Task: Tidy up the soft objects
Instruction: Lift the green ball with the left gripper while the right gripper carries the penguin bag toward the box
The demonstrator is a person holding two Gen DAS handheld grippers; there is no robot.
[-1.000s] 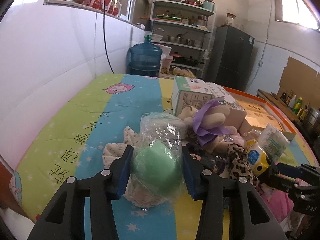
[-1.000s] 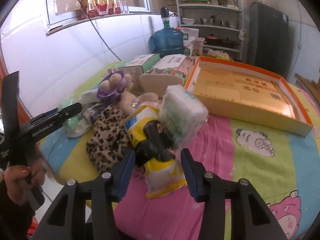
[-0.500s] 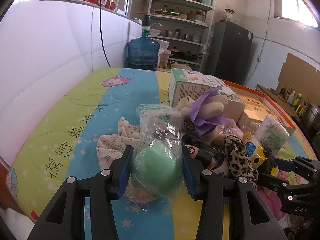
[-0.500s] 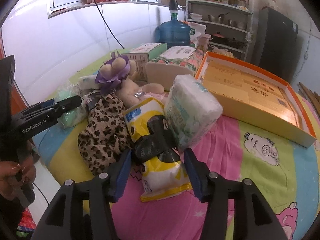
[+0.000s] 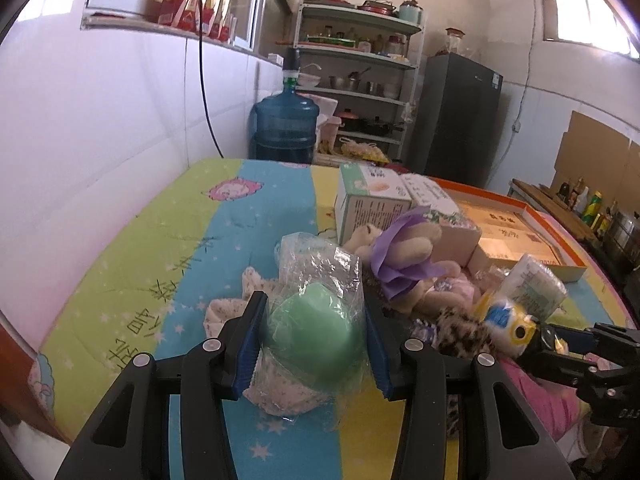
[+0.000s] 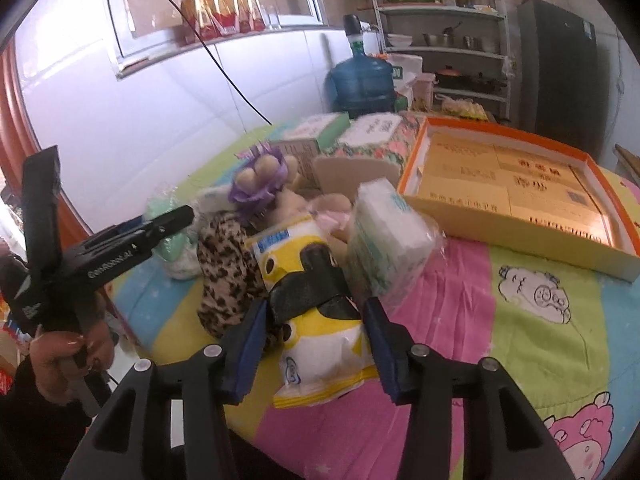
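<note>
My left gripper [image 5: 313, 300] is shut on a green soft ball in a crinkled clear bag [image 5: 316, 344], held just above the bright quilt [image 5: 160, 248]. The right wrist view shows the same gripper [image 6: 176, 216] at the left, held by a hand [image 6: 68, 356]. My right gripper [image 6: 315, 306] has its jaws closing on a yellow tissue pack with a black band [image 6: 320, 344], and both pads touch its sides. Its tip [image 5: 540, 340] shows at the right of the left wrist view. A leopard-print cloth [image 6: 228, 272] and a white tissue pack [image 6: 384, 240] flank the yellow one.
A plush toy with purple frills [image 5: 408, 256] lies in the pile's middle, with carton boxes [image 5: 372, 204] behind it. An orange-rimmed flat box [image 6: 520, 184] sits at the back right. A speckled cloth [image 5: 228, 308] lies under the bag. A blue water jug [image 5: 286, 128] stands past the bed.
The right gripper's jaws widened around the yellow pack, then came back in against it, and its view tilted a little. The left gripper kept its grip on the bagged green ball.
</note>
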